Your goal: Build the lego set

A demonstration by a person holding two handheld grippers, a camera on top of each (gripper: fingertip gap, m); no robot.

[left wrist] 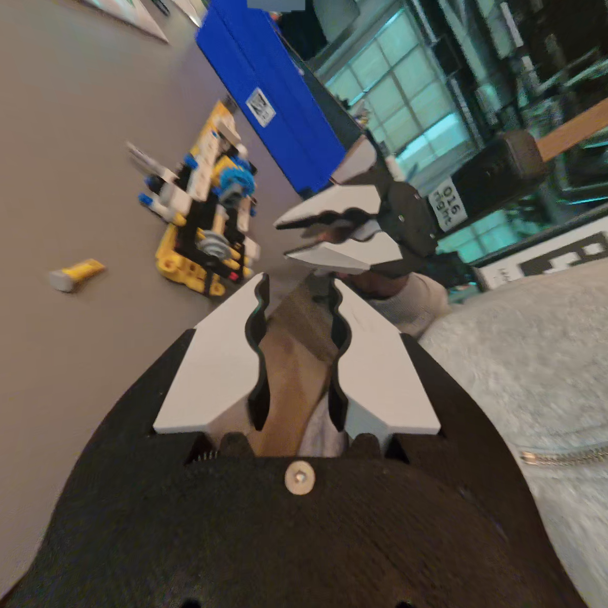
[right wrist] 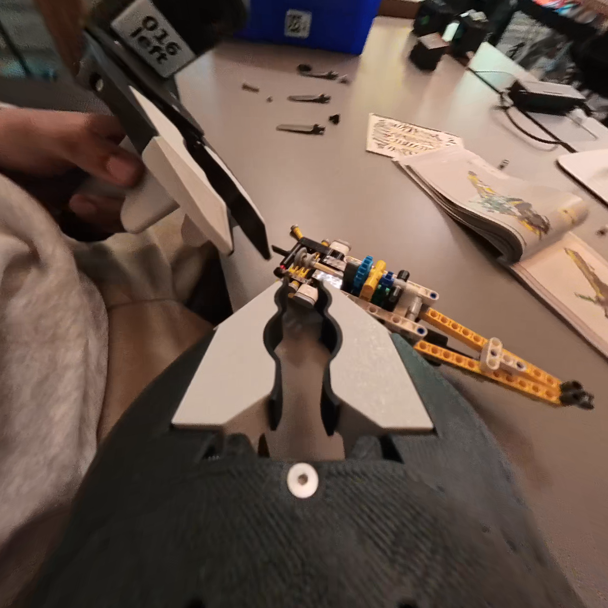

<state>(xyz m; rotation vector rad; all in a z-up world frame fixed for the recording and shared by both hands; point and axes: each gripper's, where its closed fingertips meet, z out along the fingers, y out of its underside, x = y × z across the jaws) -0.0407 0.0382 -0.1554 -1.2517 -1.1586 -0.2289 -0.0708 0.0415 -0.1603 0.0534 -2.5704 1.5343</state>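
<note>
The partly built lego model [right wrist: 378,289], with yellow beams, grey and black parts and blue gears, lies on the grey table [right wrist: 329,197]. It also shows in the left wrist view [left wrist: 204,223]. My right gripper [right wrist: 304,289] is open and empty, with its tips just short of the model's near end and a small grey part of the model showing between them. In the left wrist view the right gripper [left wrist: 281,240] is a little apart from the model. My left gripper [left wrist: 297,283] is open and empty, near the table's edge over a person's lap. It also shows in the right wrist view [right wrist: 246,251]. A small yellow and grey piece [left wrist: 75,273] lies alone on the table.
An open instruction booklet [right wrist: 493,214] and a sticker sheet [right wrist: 408,138] lie right of the model. Loose black parts [right wrist: 302,128] lie farther back. A blue bin [right wrist: 309,26] stands at the far edge. Black devices and cables [right wrist: 543,95] are at the back right. Only a small space, under 4 cm, lies between the two pairs of fingers.
</note>
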